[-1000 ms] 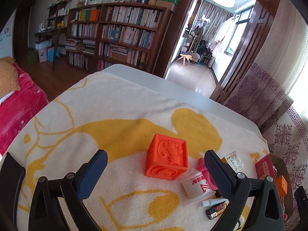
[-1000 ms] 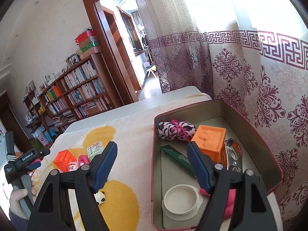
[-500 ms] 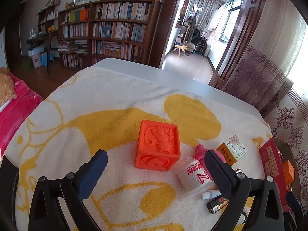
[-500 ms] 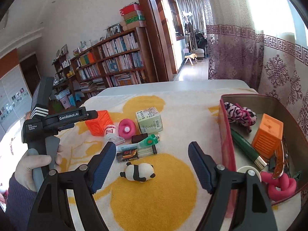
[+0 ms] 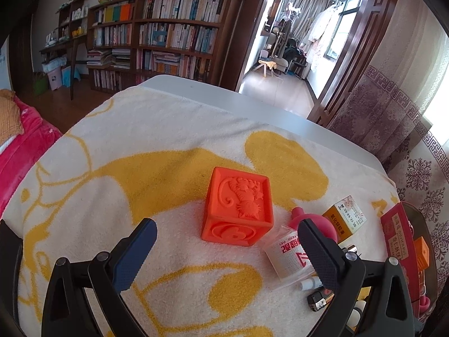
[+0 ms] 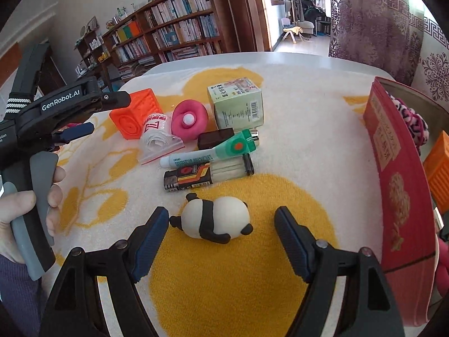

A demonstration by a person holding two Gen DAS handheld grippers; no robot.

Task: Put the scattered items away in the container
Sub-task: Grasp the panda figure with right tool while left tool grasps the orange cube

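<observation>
Right hand-held gripper: jaws spread wide, nothing grasped, poised over panda figure lying on its side between the fingers on yellow-and-white towel. Left hand-held gripper: released, jaws wide, orange block just ahead between them, untouched. Beside block: bagged roll, pink ring toy, pale green carton, green-capped tube, lighter. Red tin container at right edge of worktop, already holding orange cube and spotted plush.

A white table carries a white-and-yellow towel spread over most of its top.
</observation>
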